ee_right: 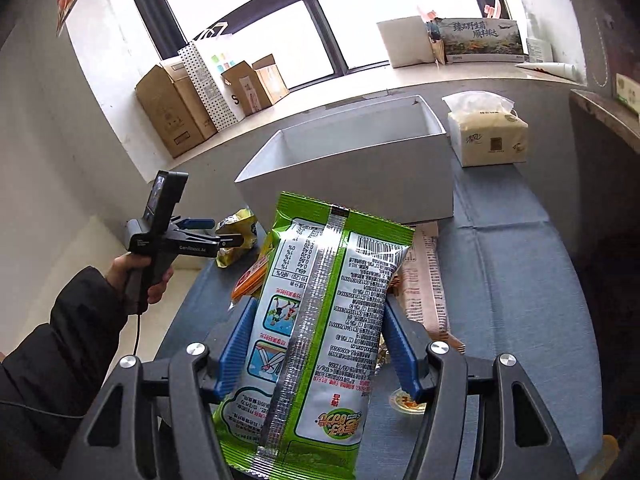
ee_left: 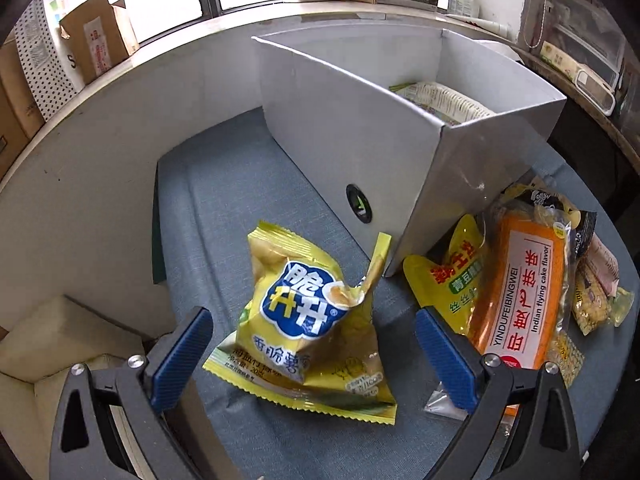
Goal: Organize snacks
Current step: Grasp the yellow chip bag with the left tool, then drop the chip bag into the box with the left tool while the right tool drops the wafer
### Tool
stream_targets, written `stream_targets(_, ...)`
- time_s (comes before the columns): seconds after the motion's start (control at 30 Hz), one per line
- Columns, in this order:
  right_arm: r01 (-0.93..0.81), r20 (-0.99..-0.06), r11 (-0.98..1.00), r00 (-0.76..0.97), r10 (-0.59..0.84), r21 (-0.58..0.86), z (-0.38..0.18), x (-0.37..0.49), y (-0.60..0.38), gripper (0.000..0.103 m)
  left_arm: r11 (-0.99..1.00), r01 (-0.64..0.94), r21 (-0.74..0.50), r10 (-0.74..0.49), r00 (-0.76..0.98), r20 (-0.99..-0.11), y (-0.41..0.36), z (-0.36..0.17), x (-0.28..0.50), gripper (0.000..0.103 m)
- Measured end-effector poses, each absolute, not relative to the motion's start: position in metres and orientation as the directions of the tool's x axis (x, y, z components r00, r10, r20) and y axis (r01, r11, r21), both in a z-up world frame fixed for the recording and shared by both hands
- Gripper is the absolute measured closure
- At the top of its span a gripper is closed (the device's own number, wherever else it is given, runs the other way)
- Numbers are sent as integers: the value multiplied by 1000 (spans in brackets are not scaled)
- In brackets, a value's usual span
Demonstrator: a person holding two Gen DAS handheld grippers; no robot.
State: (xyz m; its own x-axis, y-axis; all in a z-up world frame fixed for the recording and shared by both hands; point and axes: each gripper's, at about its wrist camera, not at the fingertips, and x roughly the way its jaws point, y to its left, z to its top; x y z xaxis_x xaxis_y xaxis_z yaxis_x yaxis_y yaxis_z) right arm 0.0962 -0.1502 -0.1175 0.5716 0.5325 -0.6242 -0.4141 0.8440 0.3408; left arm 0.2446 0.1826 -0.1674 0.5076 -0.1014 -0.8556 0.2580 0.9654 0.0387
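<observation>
A crumpled yellow chip bag [ee_left: 310, 316] lies on the blue-grey tablecloth [ee_left: 224, 200], between the fingers of my open left gripper [ee_left: 316, 354], which does not touch it. The white storage box [ee_left: 360, 128] stands behind, with a green snack pack [ee_left: 440, 100] inside. My right gripper [ee_right: 316, 344] is shut on a green and silver snack bag [ee_right: 320, 320], held above the table in front of the white box [ee_right: 352, 168]. The left gripper [ee_right: 208, 236] shows in the right wrist view, around the yellow bag [ee_right: 236, 236].
An orange cake pack [ee_left: 516, 292], a yellow-green bag [ee_left: 452, 280] and a corn snack [ee_left: 596, 304] lie right of the box corner. A tissue pack [ee_right: 488, 136] sits beside the box. A pink packet [ee_right: 428, 280] lies on the cloth. Cardboard boxes [ee_right: 180, 108] stand on the sill.
</observation>
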Motion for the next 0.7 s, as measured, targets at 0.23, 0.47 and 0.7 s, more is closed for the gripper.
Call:
stream_targets(0.23,-404,-645,849,557,524,340,-126,106,-145,36,949,302,91,-71,486,-871,174,-183,255,29)
stream_targets(0.47,-411,-646,843,546,533,348,-131,116,-140,36,974,224,42,-110,624,-774,184,-149,213,43)
stream_targets(0.7,-452,-607,826,566,558,338,-110,146,-128,36,991,122,-55,-128,731,-670,177,-77,158,44)
